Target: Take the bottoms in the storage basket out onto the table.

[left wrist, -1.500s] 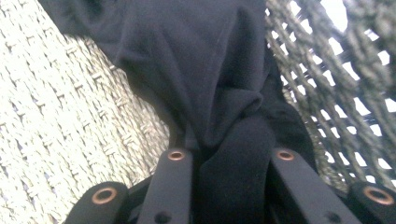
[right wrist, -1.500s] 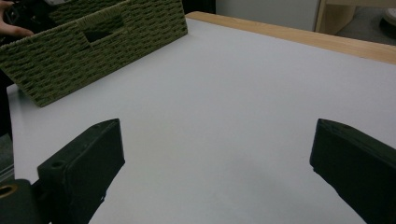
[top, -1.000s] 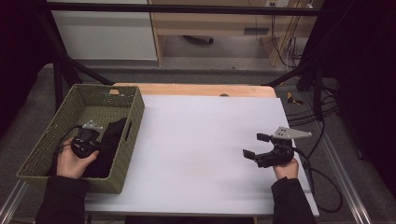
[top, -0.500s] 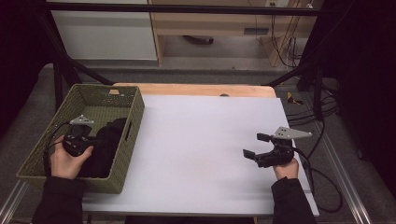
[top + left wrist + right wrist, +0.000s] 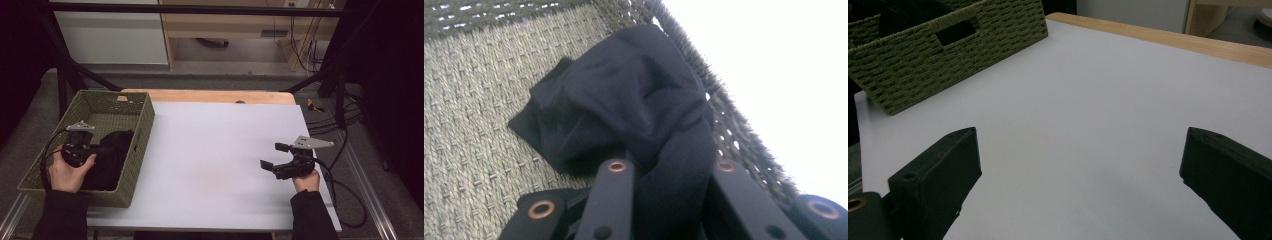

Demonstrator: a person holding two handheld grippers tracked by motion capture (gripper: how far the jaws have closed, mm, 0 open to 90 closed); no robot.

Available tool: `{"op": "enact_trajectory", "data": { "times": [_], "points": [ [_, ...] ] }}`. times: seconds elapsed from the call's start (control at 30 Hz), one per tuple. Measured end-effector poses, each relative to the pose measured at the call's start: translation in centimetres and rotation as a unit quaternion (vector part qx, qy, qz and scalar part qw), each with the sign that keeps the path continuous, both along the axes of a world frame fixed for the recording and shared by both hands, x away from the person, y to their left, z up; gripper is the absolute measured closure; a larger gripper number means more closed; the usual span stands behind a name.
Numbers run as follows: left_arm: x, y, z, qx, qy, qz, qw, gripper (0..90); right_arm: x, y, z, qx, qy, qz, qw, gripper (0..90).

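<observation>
Cloth (image 5: 634,105), black and crumpled, sits in the basket (image 5: 107,102) at the left edge of the table (image 5: 220,150), bunched against the wall nearest the white top. The left gripper (image 5: 95,148) has a fold of it: in the left gripper view a thick roll of the fabric runs down between the two black jaws, which stand close together and pinch it. The grip looks to be on one bunched ridge and not the whole piece, so most of the cloth hangs or lies loose beyond the jaws, part of it draped up the basket's woven wall. My guess is the cloth is being lifted out toward the table, and a hold on one fold means the rest will trail and may drag on the rim.

Nothing else is in the basket that I can make out; its woven floor is bare to the left of the cloth.

Across the table the right gripper (image 5: 272,157) rests low near the right edge, held by the person's hand (image 5: 305,180), jaws spread wide with only white surface between them. It seems parked there, ready to take a corner once the cloth arrives. It is well apart from the basket.
</observation>
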State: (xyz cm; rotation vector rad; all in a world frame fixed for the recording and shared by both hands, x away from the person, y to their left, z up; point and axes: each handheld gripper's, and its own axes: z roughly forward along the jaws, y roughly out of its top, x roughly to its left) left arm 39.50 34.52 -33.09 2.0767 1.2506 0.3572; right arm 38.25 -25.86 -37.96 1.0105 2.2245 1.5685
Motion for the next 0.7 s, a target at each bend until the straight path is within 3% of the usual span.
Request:
{"op": "enact_trajectory", "data": {
  "times": [0.7],
  "points": [
    [-1.6, 0.9, 2.6, -0.036, -0.037, 0.010, 0.9986, 79.7, 0.0, -0.1, 0.0, 0.004, 0.001, 0.000, 1.0000, 3.4]
  ]
}}
